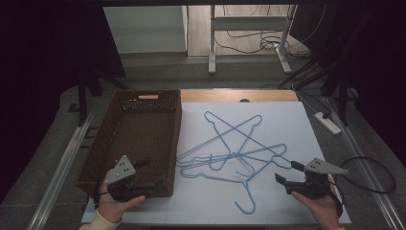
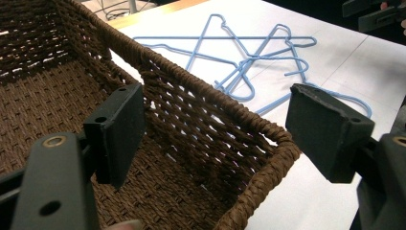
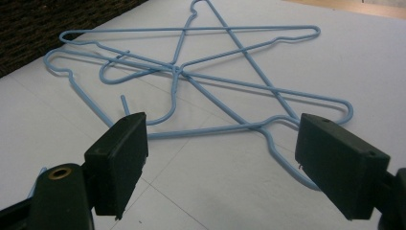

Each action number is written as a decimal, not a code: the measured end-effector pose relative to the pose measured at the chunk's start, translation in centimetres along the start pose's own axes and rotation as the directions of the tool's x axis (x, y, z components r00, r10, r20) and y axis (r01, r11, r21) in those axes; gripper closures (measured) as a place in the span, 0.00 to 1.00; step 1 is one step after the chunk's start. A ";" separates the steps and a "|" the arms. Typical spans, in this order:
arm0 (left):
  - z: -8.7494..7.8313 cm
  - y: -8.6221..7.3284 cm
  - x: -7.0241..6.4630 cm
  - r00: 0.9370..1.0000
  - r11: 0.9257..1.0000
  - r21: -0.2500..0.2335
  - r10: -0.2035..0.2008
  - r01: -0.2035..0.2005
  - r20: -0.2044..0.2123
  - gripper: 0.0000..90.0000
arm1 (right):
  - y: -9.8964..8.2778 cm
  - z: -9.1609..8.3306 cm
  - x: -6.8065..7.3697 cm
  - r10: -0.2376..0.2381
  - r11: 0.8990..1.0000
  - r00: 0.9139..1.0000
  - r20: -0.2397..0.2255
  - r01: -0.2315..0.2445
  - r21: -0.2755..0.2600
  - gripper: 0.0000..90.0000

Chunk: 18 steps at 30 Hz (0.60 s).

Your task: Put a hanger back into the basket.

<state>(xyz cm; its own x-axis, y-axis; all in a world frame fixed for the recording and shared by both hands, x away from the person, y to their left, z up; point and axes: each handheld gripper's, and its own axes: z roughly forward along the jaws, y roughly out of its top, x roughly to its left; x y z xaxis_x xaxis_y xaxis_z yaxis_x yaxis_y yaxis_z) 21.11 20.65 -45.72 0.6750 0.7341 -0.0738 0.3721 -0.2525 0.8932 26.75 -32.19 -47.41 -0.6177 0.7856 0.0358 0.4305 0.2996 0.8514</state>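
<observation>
A tangle of light-blue wire coat hangers (image 1: 230,153) lies on the white sheet (image 1: 287,124) that covers the bench, just to the right of a brown woven wicker basket (image 1: 139,139). The hangers overlap and cross one another in a loose star shape; how many there are is hard to count. One hook (image 1: 245,203) points toward the near edge of the sheet, another hook (image 1: 210,117) lies at the far end of the pile. In the right gripper view the hangers (image 3: 191,76) spread flat on the sheet, with the basket wall (image 3: 52,24) dark beyond them at the upper left.

The left tool (image 1: 143,178) hovers over the near right corner of the basket, held in a hand (image 1: 115,203). In the left gripper view its jaws stand wide apart with nothing between them, the basket's near right rim (image 2: 210,100) running under the gap and the hangers (image 2: 249,57) lying past that rim on the sheet.

The right tool (image 1: 287,173) sits well to the right of the basket, just beside the right edge of the hanger pile, held in the other hand (image 1: 321,203). Its jaws are also spread wide and grip nothing; the nearest wire (image 3: 268,139) lies on the sheet below and ahead of them, not touched by either pad.

The basket holds nothing that can be seen
</observation>
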 end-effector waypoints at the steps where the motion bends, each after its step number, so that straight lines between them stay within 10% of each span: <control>1: 0.0 0.0 0.0 1.000 1.000 0.001 0.000 0.000 0.000 0.25 | 0.0 0.0 0.0 -0.001 1.000 1.000 0.002 0.001 0.002 0.22; 18: 0.1 -0.2 -0.2 1.000 1.000 0.009 -0.006 0.006 0.004 0.25 | 0.1 0.2 0.0 -0.009 1.000 1.000 0.015 0.008 0.013 0.24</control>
<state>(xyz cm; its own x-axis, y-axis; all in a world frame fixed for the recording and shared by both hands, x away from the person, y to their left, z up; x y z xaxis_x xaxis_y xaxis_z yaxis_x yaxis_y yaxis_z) 20.96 20.51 -45.89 0.6751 0.7332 -0.0810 0.3820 -0.2535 0.8887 26.98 -32.04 -47.42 -0.6112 0.7912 0.0206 0.4336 0.3130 0.8450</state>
